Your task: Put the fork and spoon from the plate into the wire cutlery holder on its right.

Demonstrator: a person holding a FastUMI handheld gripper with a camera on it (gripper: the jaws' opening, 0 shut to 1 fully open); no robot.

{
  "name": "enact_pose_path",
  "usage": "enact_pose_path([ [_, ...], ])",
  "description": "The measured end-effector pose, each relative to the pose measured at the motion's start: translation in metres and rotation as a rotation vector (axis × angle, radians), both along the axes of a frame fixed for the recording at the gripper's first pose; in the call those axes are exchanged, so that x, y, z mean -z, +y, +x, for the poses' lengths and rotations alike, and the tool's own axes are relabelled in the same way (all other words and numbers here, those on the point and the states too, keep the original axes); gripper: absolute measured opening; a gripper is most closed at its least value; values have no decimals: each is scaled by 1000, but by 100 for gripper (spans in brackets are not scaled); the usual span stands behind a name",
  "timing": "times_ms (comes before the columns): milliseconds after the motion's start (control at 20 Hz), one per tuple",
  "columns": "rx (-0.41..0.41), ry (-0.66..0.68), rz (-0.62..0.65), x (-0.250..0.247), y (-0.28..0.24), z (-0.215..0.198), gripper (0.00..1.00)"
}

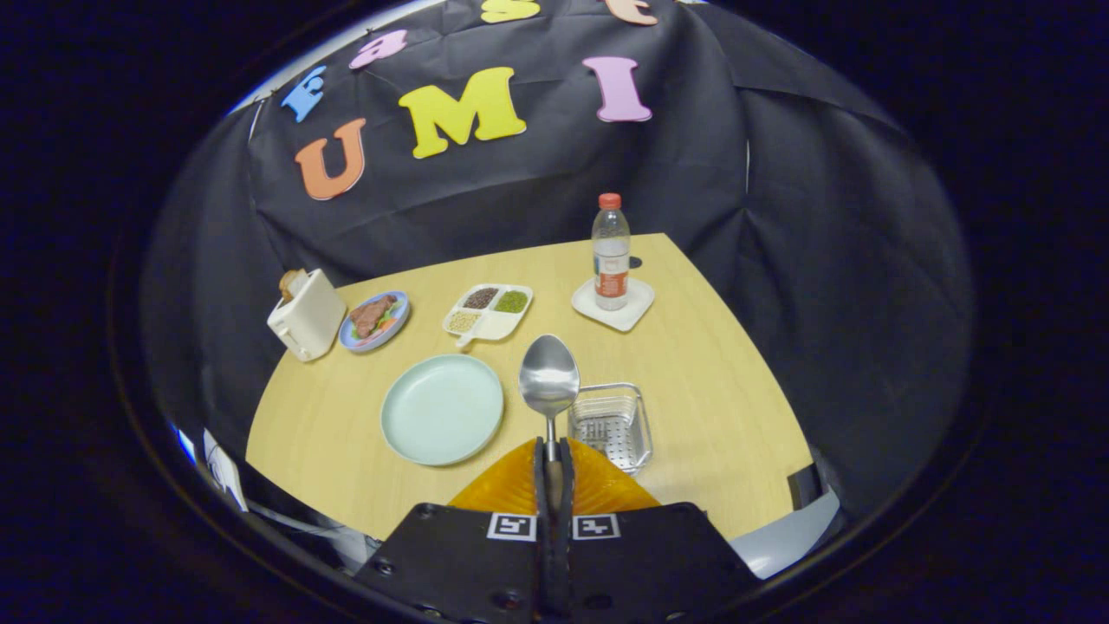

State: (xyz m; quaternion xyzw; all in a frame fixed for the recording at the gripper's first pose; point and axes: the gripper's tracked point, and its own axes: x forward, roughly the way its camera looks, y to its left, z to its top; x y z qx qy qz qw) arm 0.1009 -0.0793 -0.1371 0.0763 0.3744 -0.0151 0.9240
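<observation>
Gripper [553,458]: jaws drawn in almost fully, clamped on the handle of the spoon [548,381]; both fingers press against the handle, with no gap beyond its width.

Spoon: held upright off the table, bowl uppermost and facing the camera, sticking out just beyond the fingertips. It hangs between the plate and the cutlery holder (handle mostly hidden between the fingers).

Plate [443,408]: pale green, round, lying flat on the wooden table [719,381], left of the spoon. Nothing lies on it.

Wire cutlery holder [612,426]: small metal mesh basket, just right of the spoon and close beside the fingers. Whether the fork lies inside cannot be told through the mesh.

Other items, all farther back on the table:
- Divided tray [488,311] with compartments of dark, green and pale grains, beyond the plate.
- Small blue plate of food [374,320], left of the tray.
- Toaster [305,314], cream-coloured, with a slice of bread showing at its top, at the table's left edge.
- Water bottle [611,253], red cap, standing upright on a white square coaster [613,303], beyond the holder.
</observation>
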Motion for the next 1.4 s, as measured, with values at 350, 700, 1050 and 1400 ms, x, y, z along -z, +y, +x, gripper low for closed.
enact_pose_path([
  [350,-23,79,-4,31,-32,-7,1],
  [700,-41,129,71,47,-38,-3,1],
  [1050,-41,130,93,53,-38,7,4],
  [1400,-20,23,93,30,-37,13,29],
])
